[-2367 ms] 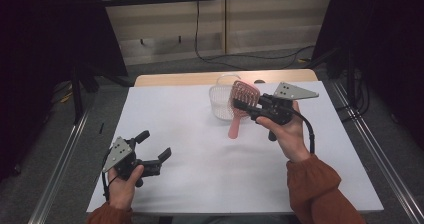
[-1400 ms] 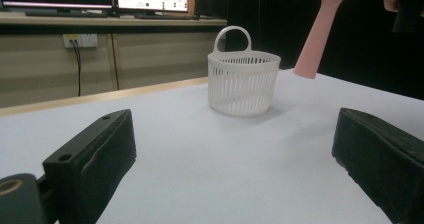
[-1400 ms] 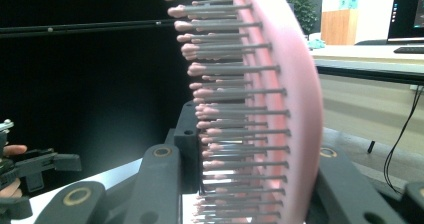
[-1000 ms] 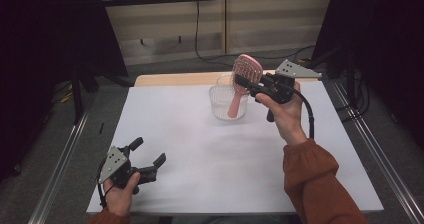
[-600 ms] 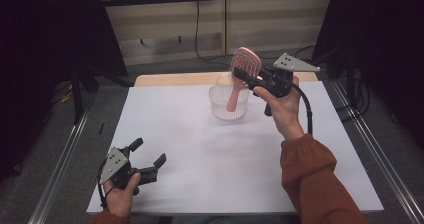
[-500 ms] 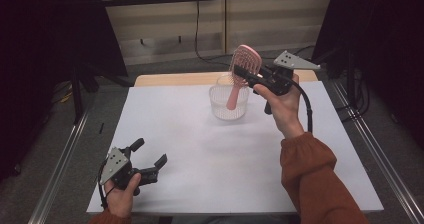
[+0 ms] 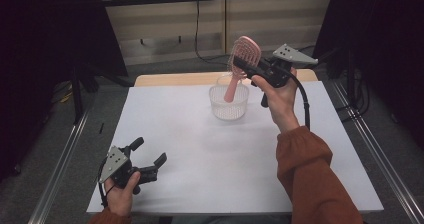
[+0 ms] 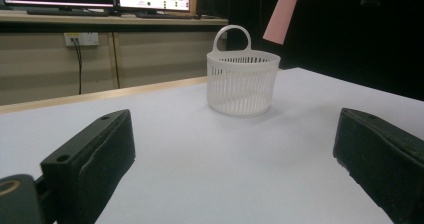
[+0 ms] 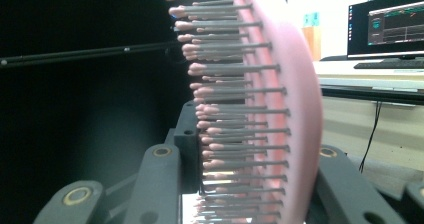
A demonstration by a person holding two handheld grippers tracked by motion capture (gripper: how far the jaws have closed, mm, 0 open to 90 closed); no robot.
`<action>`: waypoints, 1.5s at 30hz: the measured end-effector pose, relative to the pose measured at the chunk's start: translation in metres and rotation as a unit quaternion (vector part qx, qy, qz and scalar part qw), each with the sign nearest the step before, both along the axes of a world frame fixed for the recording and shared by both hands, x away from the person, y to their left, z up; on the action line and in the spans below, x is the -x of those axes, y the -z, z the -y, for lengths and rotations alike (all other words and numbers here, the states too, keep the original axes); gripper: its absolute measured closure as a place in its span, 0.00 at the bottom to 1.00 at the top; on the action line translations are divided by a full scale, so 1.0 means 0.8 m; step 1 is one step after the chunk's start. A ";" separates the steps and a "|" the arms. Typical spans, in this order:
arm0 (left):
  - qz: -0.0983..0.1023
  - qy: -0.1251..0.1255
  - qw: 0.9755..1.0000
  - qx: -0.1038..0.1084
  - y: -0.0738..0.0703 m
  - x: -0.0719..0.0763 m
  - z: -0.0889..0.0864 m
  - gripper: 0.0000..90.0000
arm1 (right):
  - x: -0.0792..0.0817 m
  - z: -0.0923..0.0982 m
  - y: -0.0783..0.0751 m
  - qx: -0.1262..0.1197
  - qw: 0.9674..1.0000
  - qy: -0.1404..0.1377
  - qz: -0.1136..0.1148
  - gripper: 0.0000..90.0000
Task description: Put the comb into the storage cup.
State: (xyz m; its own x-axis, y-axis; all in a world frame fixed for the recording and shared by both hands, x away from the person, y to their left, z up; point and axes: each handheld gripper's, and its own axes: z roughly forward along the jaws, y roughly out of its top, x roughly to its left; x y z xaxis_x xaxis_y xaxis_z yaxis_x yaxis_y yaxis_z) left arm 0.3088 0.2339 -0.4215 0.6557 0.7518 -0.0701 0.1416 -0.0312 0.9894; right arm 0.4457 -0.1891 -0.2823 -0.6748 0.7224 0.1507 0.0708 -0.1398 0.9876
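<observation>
Work in hand: lowering a pink hairbrush (image 7: 243,59) handle-first into a white slotted basket (image 7: 228,102) at the far middle of the tabletop (image 7: 210,154).
Right claw (image 7: 248,66): closed on the hairbrush head, one jaw against the bristle face and the other against the smooth back; in the right gripper view the bristles (image 9: 225,94) stand between the two jaws.
Left claw (image 7: 148,157): jaws spread wide with nothing between them, held low over the near left of the tabletop, well apart from the basket; its pads (image 8: 95,154) frame the basket (image 8: 243,84) in the left gripper view.
Hairbrush position: raised above the basket, head up and tilted, handle slanting down toward the basket mouth. In the left gripper view the handle end (image 8: 282,11) hangs above the rim, apart from it.
Handling, hairbrush: judged light and rigid in the body; the bristles flex, so a grip across them may let the head rock or slip. The smooth plastic back may be slippery. The neck, between head and handle, would offer a firmer hold.
Handling, basket: thin plastic, judged very light, with a small loop handle on the rim; a knock from the handle could slide or tip it.
Next move calls for: centring the handle over the opening before descent.
</observation>
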 end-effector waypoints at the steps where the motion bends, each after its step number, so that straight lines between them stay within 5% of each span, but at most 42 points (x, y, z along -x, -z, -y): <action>1: 0.002 0.001 1.000 -0.003 0.000 0.000 0.000 0.04 | -0.001 0.000 -0.001 -0.001 1.000 0.002 0.000 0.72; 5: -0.007 0.016 1.000 0.013 -0.001 -0.004 -0.003 0.04 | -0.008 0.000 0.000 0.004 1.000 0.012 -0.002 0.72; 22: 0.003 0.012 1.000 0.004 0.001 -0.004 -0.001 0.04 | -0.033 0.001 0.021 0.010 0.998 0.055 -0.017 0.72; 39: 0.007 0.016 1.000 -0.003 0.001 -0.002 0.002 0.04 | -0.047 -0.008 0.050 0.019 0.998 0.055 -0.025 0.72; 45: -0.003 0.015 1.000 -0.012 0.004 -0.003 0.006 0.04 | -0.046 -0.009 0.068 0.004 0.998 0.058 -0.034 0.72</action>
